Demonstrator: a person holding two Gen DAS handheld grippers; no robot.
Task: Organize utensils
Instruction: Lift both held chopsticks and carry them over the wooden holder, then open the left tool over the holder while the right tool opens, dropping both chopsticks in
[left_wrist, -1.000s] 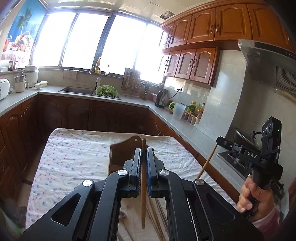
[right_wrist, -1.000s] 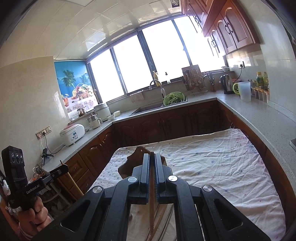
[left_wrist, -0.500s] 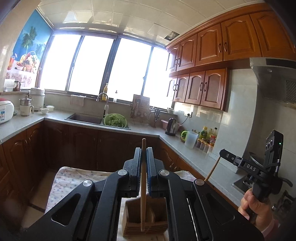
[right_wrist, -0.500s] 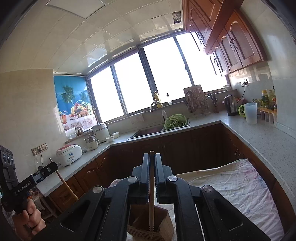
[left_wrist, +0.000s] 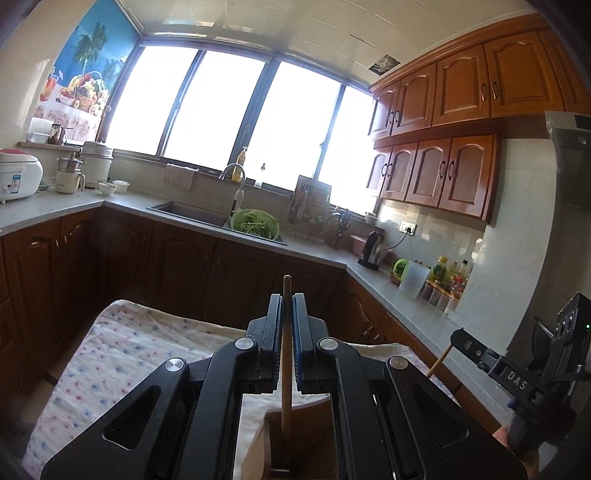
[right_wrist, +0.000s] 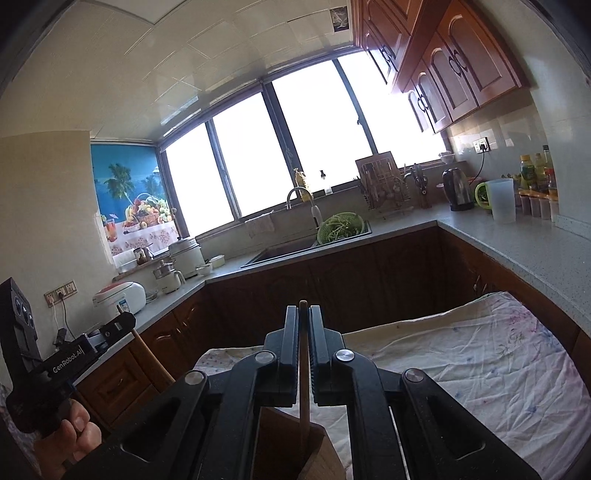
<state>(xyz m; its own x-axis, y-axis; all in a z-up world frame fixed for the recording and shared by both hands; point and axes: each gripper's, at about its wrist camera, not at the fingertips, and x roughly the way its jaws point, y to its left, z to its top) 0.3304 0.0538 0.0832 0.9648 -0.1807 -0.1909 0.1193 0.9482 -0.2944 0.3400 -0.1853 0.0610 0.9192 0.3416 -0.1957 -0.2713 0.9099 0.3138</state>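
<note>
The left gripper was closed on a wooden chopstick that stood upright between its fingers, and the lower end of this stick reached down into a wooden holder which stood on the table with the dotted cloth. The right gripper was also closed on a second chopstick, upright in the same way, and its lower end went into the wooden holder too. Each gripper was visible at the side edge of the other camera view, beside the kitchen counter.
</note>
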